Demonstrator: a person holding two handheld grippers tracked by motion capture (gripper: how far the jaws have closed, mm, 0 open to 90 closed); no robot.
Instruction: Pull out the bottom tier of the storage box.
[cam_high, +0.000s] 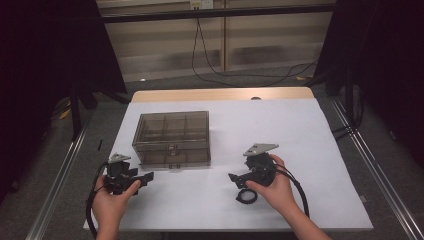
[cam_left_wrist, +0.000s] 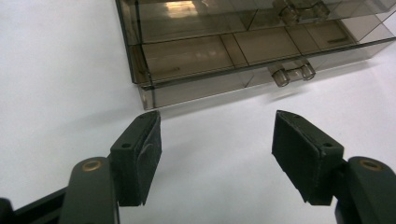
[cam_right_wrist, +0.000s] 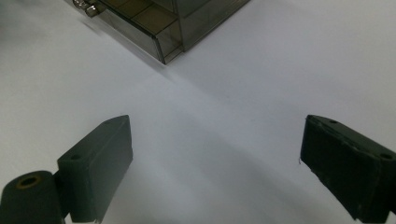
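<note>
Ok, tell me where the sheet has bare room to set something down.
Free: the white sheet right of the drawer box, and the strip between the left gripper and right gripper. Crowded: the box's front edge.

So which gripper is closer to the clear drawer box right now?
Left. The left gripper sits just in front of the drawer box's near-left corner, jaws open and empty. The right gripper is farther off, toward its right side, also open.

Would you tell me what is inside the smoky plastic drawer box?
The drawer box shows only bare dividers and empty-looking compartments through its tinted walls; the rear compartments are too dim to judge.
</note>
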